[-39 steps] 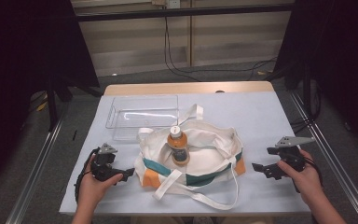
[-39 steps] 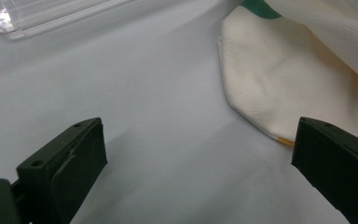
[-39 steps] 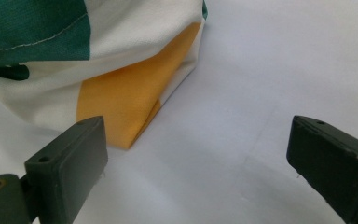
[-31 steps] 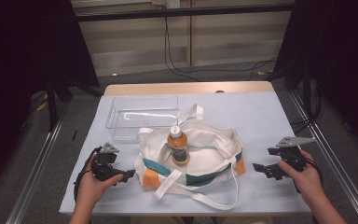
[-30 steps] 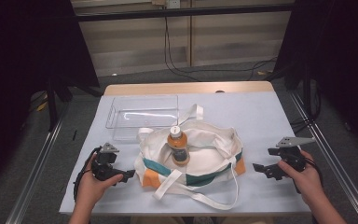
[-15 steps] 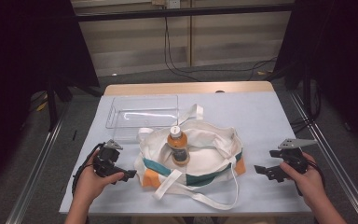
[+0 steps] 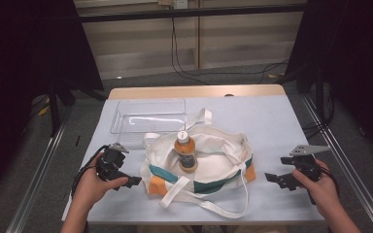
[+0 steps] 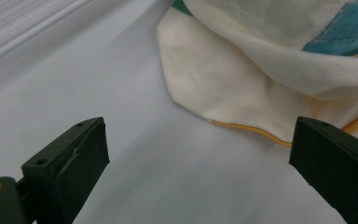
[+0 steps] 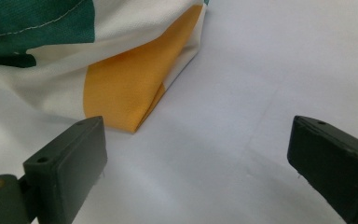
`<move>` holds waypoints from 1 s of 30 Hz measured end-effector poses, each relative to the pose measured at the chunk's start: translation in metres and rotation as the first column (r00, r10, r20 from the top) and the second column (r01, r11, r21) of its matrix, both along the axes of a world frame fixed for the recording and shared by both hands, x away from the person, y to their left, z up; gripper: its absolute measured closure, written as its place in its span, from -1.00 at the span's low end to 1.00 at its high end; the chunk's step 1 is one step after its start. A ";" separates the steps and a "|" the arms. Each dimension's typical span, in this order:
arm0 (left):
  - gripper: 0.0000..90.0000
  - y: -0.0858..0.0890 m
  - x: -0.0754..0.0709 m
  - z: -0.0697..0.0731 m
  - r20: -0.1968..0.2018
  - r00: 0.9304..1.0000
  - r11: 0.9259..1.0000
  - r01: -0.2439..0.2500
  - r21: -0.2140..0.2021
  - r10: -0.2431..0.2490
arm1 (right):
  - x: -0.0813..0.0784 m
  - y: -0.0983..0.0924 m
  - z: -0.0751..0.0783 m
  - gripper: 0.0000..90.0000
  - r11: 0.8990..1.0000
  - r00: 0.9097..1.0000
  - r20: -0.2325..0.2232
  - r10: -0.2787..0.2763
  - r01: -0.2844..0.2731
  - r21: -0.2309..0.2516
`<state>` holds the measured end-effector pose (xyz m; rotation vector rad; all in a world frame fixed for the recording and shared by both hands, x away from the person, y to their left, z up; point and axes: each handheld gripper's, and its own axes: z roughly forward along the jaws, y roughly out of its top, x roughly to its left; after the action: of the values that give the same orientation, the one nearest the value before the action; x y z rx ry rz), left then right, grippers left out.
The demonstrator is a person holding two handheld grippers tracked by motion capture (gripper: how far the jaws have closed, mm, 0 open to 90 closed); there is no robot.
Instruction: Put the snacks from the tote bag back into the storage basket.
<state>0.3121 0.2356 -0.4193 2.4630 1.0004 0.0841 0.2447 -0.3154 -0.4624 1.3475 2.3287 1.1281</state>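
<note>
A cream tote bag (image 7: 201,160) with green and orange patches lies in the middle of the table, and an orange-labelled bottle (image 7: 185,151) stands upright in it. My left gripper (image 7: 132,181) rests on the table just left of the bag, open, jaws pointing at its orange corner. In the left gripper view the bag's cream edge (image 8: 242,79) lies ahead of the wide-apart jaws. My right gripper (image 7: 271,178) sits right of the bag, open and apart from it. The right gripper view shows the bag's orange corner (image 9: 130,79) ahead on the left.
A clear plastic tray (image 7: 148,116) sits behind the bag at the table's back left. The bag's long strap (image 7: 209,206) loops toward the front edge. Bare tablecloth (image 7: 267,126) lies at the back right. Cables run across the floor beyond the table.
My left gripper has shifted a little right, toward the bag. My right gripper has edged slightly right and back. The bag and bottle have not moved.
</note>
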 end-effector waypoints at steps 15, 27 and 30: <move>-0.90 -0.011 0.007 0.020 -0.073 0.996 0.997 0.049 0.053 -0.045 | 0.000 0.000 0.000 -0.90 1.000 1.000 -0.005 0.002 -0.002 0.006; -0.90 -0.014 0.014 0.032 -0.091 0.994 0.995 0.069 0.071 -0.062 | -0.001 -0.001 0.000 -0.90 1.000 1.000 -0.005 -0.005 0.005 0.009; -0.89 -0.016 0.016 0.036 -0.097 0.993 0.994 0.078 0.076 -0.070 | -0.001 -0.001 0.000 -0.90 1.000 1.000 -0.006 -0.003 0.004 0.010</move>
<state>0.3282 0.2196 -0.3834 2.5956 0.9603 -0.0173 0.2440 -0.3159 -0.4621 1.3596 2.3267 1.1383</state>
